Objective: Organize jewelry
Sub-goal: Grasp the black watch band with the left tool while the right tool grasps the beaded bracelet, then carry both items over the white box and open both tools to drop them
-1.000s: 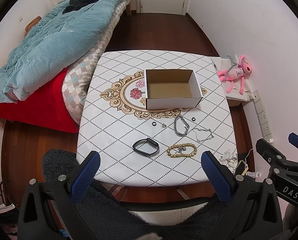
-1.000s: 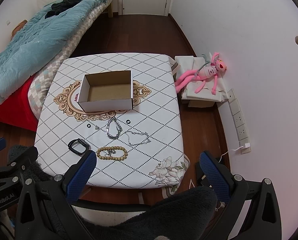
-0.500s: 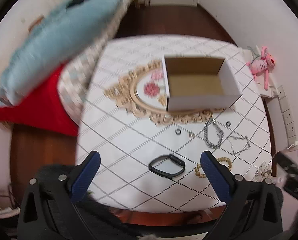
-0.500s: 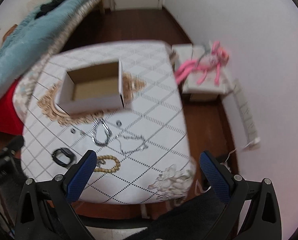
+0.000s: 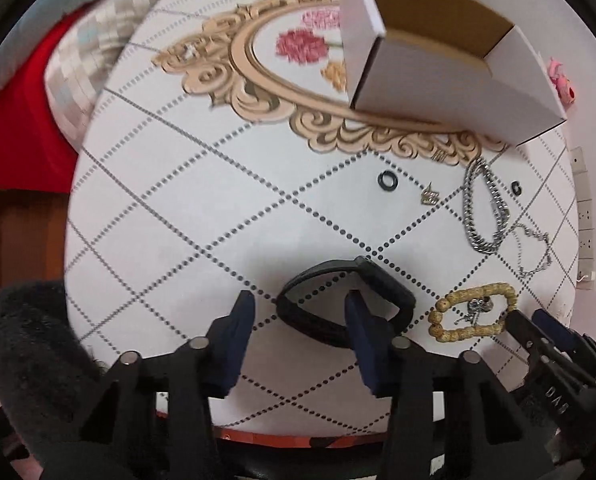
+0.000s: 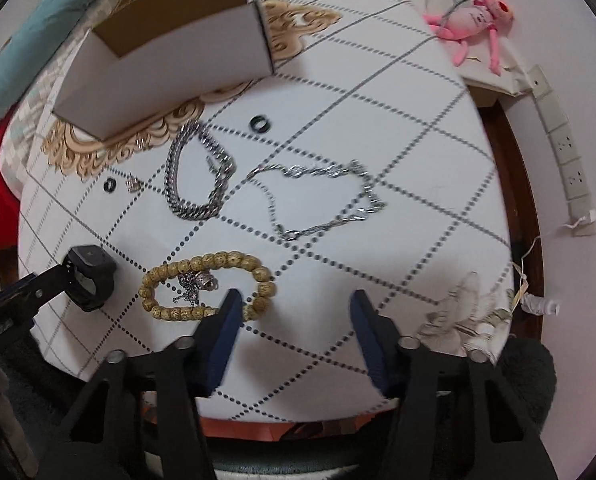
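An open white cardboard box (image 5: 453, 84) stands at the back of the table (image 5: 178, 208). A black wristband (image 5: 317, 322) lies near the front edge, with my open left gripper (image 5: 299, 314) straddling its left part. It also shows in the right wrist view (image 6: 92, 276). A tan bead bracelet (image 6: 206, 286) with a small silver charm (image 6: 198, 282) inside lies beside it. My right gripper (image 6: 296, 310) is open, its left finger at the bracelet's right end. A thick silver chain (image 6: 196, 176), a thin silver chain (image 6: 321, 200) and two black rings (image 6: 261, 124) (image 6: 109, 185) lie farther back.
A bed with a red sheet (image 5: 30, 120) and checked quilt sits left of the table. A pink plush toy (image 6: 471, 20) lies on a low white stand at the right, near wall sockets (image 6: 565, 152). Dark fuzzy fabric (image 5: 30, 352) is below the table's front edge.
Both grippers have dropped forward and down close to the table. Both have narrowed their opening. The left now straddles the wristband and the right is at the bead bracelet.
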`<state>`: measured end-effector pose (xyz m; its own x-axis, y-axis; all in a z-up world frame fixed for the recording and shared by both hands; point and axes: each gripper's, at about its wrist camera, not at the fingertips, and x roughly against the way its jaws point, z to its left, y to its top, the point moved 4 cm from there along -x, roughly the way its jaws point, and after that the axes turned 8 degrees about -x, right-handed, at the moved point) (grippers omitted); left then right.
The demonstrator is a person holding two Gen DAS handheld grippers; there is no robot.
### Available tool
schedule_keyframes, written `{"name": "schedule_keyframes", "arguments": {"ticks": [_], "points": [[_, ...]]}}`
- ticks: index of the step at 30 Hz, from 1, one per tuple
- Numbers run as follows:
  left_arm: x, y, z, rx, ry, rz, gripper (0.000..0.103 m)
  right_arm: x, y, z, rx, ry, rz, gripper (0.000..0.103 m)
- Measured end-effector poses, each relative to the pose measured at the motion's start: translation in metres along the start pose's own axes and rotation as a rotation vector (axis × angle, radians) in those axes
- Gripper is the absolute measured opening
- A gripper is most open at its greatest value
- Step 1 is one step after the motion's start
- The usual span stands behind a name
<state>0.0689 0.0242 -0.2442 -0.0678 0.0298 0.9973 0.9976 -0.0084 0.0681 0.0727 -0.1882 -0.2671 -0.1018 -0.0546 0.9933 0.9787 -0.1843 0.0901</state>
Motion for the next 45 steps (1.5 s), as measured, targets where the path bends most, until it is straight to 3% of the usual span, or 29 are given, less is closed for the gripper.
{"name": "schedule_keyframes", "arguments": {"ticks": [2, 8, 13, 17, 20, 26, 32, 39, 45], "points": [[-0.006, -0.001, -0.002, -0.01, 0.002, 0.006, 0.026, -0.008, -0.004, 0.006, 0.017, -0.012, 0.003, 0.044], [-0.009, -0.005, -0.002, -0.042, 0.002, -0.017, 0.01, -0.007, -0.012, 0.021, 0.04, -0.063, -0.026, 0.042], [-0.008, -0.003, -0.001, -0.056, 0.001, -0.057, 0.009, 0.0, -0.016, 0.026, 0.034, -0.065, -0.068, 0.034], [-0.004, -0.007, 0.002, -0.069, 0.006, -0.095, 0.009, 0.0, -0.005, 0.02, 0.042, -0.068, -0.099, 0.011], [0.0, -0.013, 0.0, -0.078, 0.01, -0.12, 0.008, 0.0, -0.004, 0.019, 0.041, -0.062, -0.123, 0.01], [0.025, -0.032, -0.006, -0.09, -0.002, -0.188, 0.007, 0.007, -0.006, 0.012, -0.006, 0.073, -0.135, 0.009], [0.068, -0.032, -0.011, -0.089, -0.043, -0.268, 0.007, 0.044, 0.002, 0.019, 0.005, 0.215, -0.175, 0.009], [0.119, 0.028, -0.029, -0.12, -0.089, -0.365, 0.007, 0.112, 0.046, 0.039, 0.086, 0.307, -0.265, 0.009], [0.144, 0.088, -0.029, -0.141, -0.07, -0.426, 0.007, 0.171, 0.101, 0.055, 0.132, 0.353, -0.376, 0.009]]}}
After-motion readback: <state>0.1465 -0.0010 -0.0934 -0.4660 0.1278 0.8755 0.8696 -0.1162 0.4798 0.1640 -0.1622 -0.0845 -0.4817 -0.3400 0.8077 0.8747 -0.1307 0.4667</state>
